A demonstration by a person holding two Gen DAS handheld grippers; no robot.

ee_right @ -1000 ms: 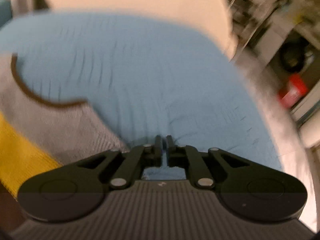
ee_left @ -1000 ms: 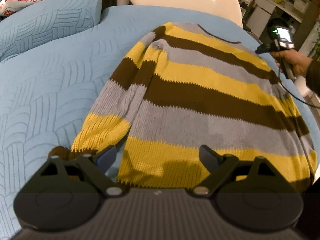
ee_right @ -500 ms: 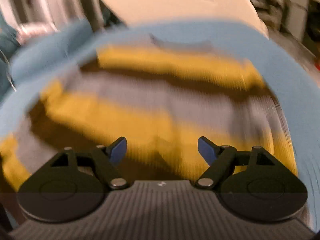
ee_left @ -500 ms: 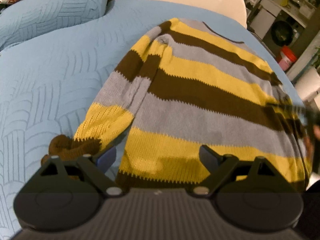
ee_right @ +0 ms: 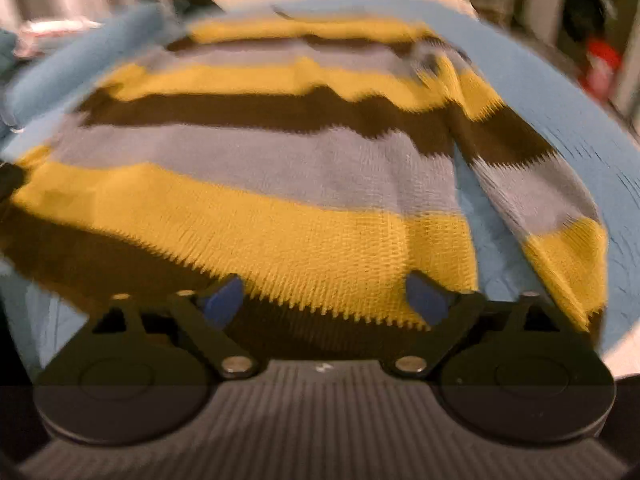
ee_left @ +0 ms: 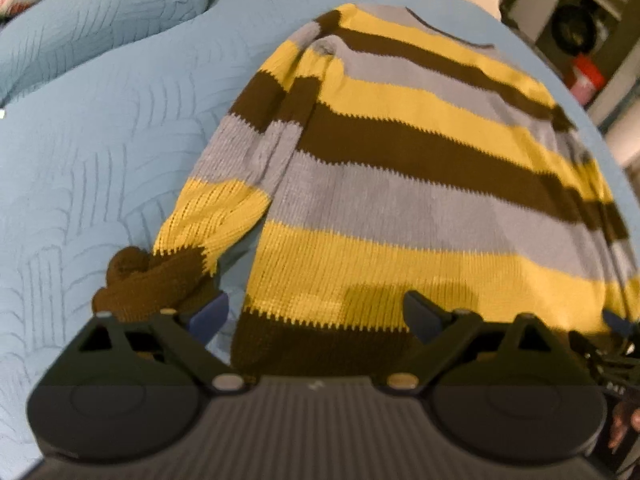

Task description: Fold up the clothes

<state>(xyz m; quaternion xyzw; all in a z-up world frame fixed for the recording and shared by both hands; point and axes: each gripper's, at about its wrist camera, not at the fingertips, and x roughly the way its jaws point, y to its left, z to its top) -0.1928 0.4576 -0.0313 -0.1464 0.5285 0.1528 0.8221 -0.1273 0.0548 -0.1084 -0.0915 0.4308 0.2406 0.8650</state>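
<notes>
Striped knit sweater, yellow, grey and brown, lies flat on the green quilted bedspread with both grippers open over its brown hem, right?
Not quite. The quilted bedspread is light blue, not green, as the left wrist view shows. The rest holds: the striped knit sweater lies flat, the left gripper stands open and the right gripper is opening, nothing between its jaws, both over the brown hem.

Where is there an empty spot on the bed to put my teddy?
The big free patch is the blue bedspread between the striped sweater and the pillow. A narrower bare strip runs beyond the sweater's other sleeve. The middle is crowded: the sweater covers it, with both open grippers at its hem.
</notes>
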